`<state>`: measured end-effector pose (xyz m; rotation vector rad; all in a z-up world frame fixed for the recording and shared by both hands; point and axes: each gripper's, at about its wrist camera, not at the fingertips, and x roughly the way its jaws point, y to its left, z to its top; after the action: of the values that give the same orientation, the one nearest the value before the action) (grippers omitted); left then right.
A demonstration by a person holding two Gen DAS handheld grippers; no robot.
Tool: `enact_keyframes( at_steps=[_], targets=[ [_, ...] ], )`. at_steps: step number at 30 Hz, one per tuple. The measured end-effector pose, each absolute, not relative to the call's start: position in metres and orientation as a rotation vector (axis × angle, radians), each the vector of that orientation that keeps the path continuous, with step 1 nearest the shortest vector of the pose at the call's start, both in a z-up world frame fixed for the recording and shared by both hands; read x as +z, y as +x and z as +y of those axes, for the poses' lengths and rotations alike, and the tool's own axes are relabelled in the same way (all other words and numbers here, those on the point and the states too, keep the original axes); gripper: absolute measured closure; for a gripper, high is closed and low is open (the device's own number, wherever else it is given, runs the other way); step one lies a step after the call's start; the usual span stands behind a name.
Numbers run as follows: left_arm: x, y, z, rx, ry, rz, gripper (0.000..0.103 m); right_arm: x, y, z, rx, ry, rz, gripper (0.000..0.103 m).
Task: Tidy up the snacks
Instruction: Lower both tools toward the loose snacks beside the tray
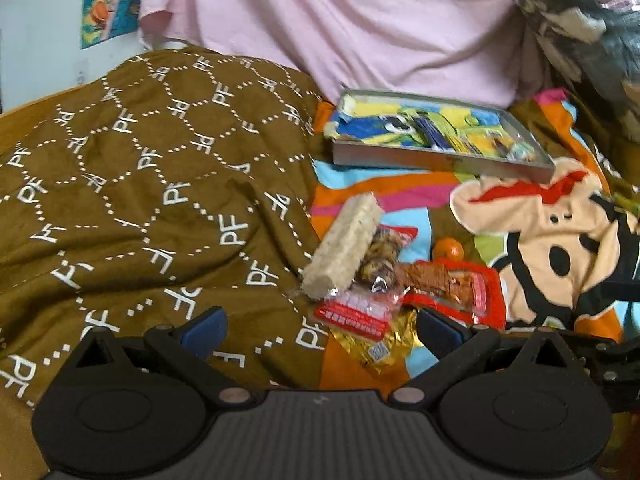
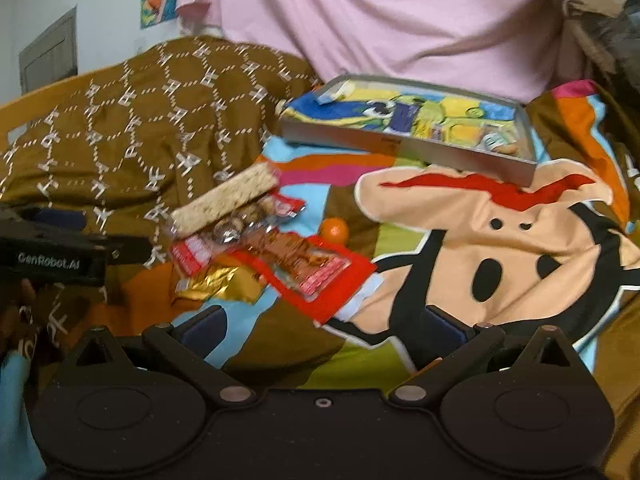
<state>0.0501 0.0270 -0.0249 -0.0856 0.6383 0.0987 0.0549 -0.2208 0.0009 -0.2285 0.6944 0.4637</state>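
Note:
A heap of snacks lies on the cartoon bedspread: a pale rice bar on top, a red-wrapped brown snack, a gold foil packet and a small orange. Behind them sits a grey tray with several colourful packets inside. My left gripper is open just short of the heap, with nothing between its fingers. My right gripper is open too, near the red packet's corner, holding nothing. The left gripper's body shows at the left of the right wrist view.
A brown patterned blanket is bunched up on the left. Pink cloth hangs behind the tray. Dark patterned fabric is at the top right. A pale wall stands far left.

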Motion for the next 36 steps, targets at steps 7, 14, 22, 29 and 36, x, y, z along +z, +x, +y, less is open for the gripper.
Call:
enact_keyframes(
  at_steps=[7,14,22,29,36],
  targets=[
    [-0.035,0.058,0.032,0.066,-0.093,0.661,0.0,-0.01,0.057,-0.208,0.506,-0.296,0.716,0.001],
    [-0.041,0.071,0.038,0.042,-0.091,0.681,0.0,-0.017,0.065,-0.205,0.515,-0.319,0.715,0.001],
    [-0.047,0.088,0.047,0.02,-0.115,0.711,0.0,-0.023,0.075,-0.196,0.549,-0.364,0.683,0.001],
    [-0.047,0.1,0.056,0.027,-0.126,0.703,0.0,-0.029,0.082,-0.192,0.559,-0.363,0.695,0.001],
    [-0.049,0.118,0.068,-0.019,-0.199,0.726,0.0,-0.033,0.099,-0.185,0.648,-0.416,0.689,0.001]
  ],
)
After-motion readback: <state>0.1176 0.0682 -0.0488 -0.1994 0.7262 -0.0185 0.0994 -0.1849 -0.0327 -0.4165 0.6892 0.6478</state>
